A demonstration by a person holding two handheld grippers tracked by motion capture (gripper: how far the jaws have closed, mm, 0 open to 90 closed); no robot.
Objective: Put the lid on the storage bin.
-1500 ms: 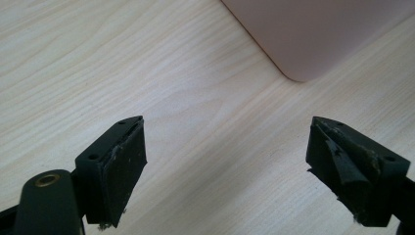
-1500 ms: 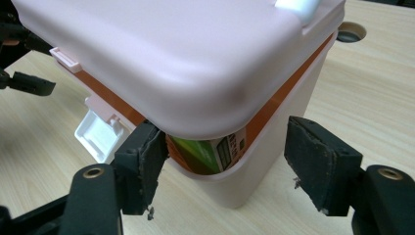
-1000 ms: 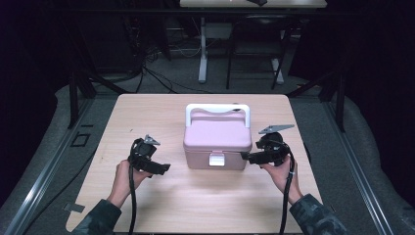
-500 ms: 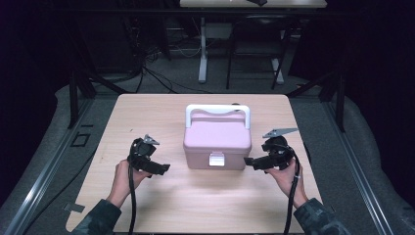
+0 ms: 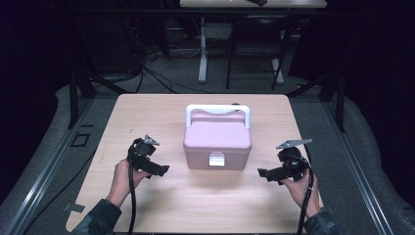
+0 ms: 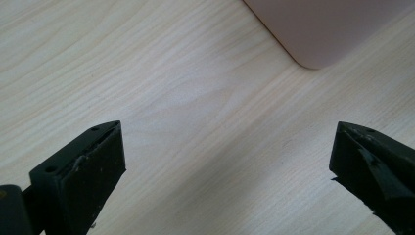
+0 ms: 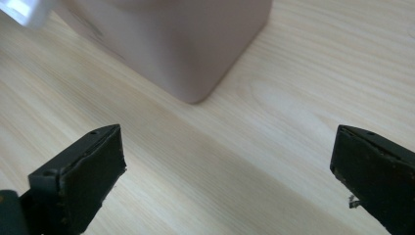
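A pink box (image 5: 217, 139) with a white handle (image 5: 218, 109) and a white front latch (image 5: 216, 158) stands shut in the middle of the wooden table (image 5: 147, 112). My left gripper (image 5: 160, 170) hovers left of the box, apart from it. Its jaws have just been opening and now stand open over bare wood. In the left gripper view (image 6: 228, 134) a corner of the box (image 6: 318, 29) shows at the top right. My right gripper (image 5: 264, 173) is to the right of the box, also just opened, with nothing between its jaws (image 7: 228, 134). The box's corner (image 7: 186, 44) and latch (image 7: 24, 12) lie ahead of it.
Bare wood lies between the box and the near edge. Beyond the table are a dark floor, metal rails (image 5: 44, 161) on both sides, cables, and the legs of a second table (image 5: 203, 49) at the back.
My right gripper has drawn away from the box, to the right and toward the near edge, with its jaws spread wider. The left hand has stayed put.
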